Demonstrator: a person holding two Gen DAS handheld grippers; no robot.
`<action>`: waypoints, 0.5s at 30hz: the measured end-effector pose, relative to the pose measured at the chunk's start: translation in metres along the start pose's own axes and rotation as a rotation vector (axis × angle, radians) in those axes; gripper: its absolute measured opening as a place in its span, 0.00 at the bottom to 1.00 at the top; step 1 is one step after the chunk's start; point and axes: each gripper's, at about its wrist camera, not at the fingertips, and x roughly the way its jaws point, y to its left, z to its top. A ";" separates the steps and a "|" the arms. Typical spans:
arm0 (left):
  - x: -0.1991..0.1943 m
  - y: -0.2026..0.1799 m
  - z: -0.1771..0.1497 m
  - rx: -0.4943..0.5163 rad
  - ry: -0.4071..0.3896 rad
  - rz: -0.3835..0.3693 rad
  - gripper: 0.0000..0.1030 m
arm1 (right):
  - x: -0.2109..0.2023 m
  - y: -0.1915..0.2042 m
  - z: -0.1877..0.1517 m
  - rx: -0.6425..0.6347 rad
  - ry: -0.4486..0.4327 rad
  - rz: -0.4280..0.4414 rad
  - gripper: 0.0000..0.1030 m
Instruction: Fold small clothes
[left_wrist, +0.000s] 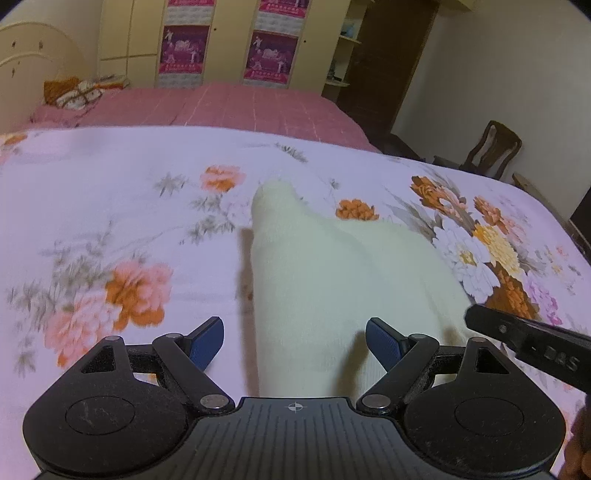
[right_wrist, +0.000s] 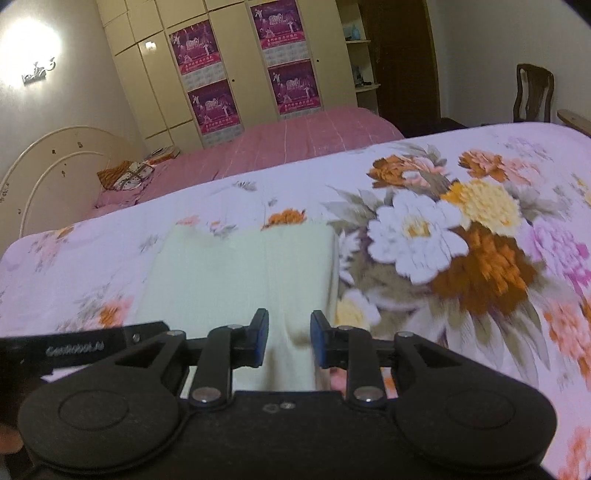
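Observation:
A pale cream garment (left_wrist: 325, 266) lies stretched along the floral bedsheet (left_wrist: 110, 206); its near end rises off the sheet and casts a shadow on its left side. My left gripper (left_wrist: 294, 326) is open wide, and the cloth runs between its blue pads (left_wrist: 207, 343) without being pinched. In the right wrist view the same garment (right_wrist: 236, 266) leads up into my right gripper (right_wrist: 290, 325), whose narrow-set jaws are shut on a raised fold of it. One black finger of the right gripper (left_wrist: 517, 339) shows at the cloth's right edge; the left gripper's finger (right_wrist: 92, 347) shows at lower left.
The floral sheet (right_wrist: 461, 240) covers the near bed. Behind it stands a second bed with a pink cover (left_wrist: 221, 107) and a patterned pillow (left_wrist: 74, 92). A wardrobe with posters (right_wrist: 221, 74) lines the far wall. A wooden chair (left_wrist: 491, 147) stands at the right.

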 end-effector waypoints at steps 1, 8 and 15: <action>0.002 -0.002 0.003 0.005 -0.004 0.003 0.81 | 0.007 -0.001 0.004 0.000 0.001 -0.005 0.25; 0.030 -0.010 0.015 0.038 0.000 0.026 0.81 | 0.044 -0.003 0.016 0.009 0.018 -0.025 0.25; 0.048 -0.005 0.012 0.019 0.017 0.043 0.92 | 0.065 0.007 0.008 -0.076 0.019 -0.022 0.26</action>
